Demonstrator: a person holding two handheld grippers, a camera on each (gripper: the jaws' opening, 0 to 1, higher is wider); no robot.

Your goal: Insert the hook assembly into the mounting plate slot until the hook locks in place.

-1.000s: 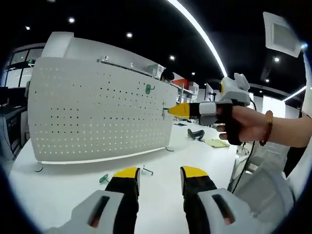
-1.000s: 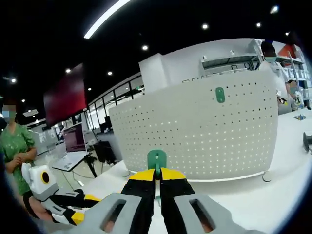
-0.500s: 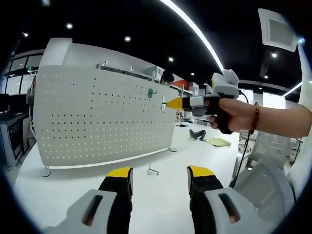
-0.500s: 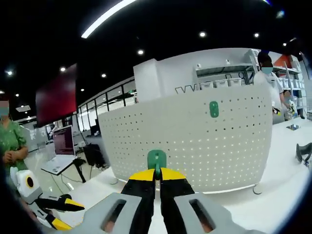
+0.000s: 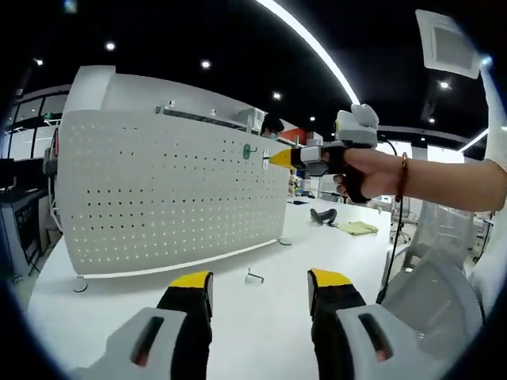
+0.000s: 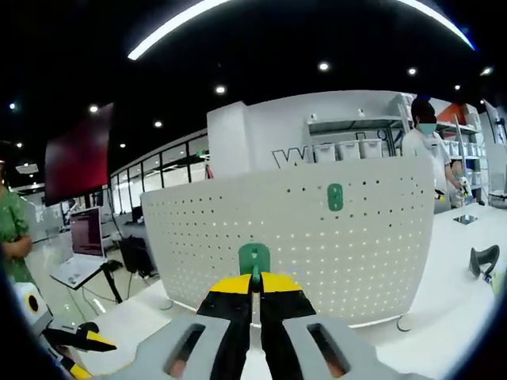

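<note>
The white perforated mounting plate (image 5: 158, 190) stands upright on the white table (image 5: 238, 317). One green hook (image 5: 248, 150) hangs near its upper right corner. My right gripper (image 5: 273, 159), held by a hand, points at the plate just right of that hook. In the right gripper view my right gripper (image 6: 254, 283) is shut on a green hook assembly (image 6: 254, 257), facing the plate (image 6: 317, 237) and the mounted green hook (image 6: 335, 196). My left gripper (image 5: 260, 279) is open and empty, low over the table. A small metal hook (image 5: 253, 276) lies on the table between its jaws.
A black object (image 5: 321, 215) and a yellow cloth (image 5: 356, 228) lie on the table at the far right. A grey chair (image 5: 428, 301) stands at the right. The left gripper (image 6: 75, 340) shows low left in the right gripper view. People stand behind the plate (image 6: 420, 142).
The right gripper with the green hook assembly has risen and moved closer to the plate's upper right corner. The left gripper's camera shifted; its jaws stay open.
</note>
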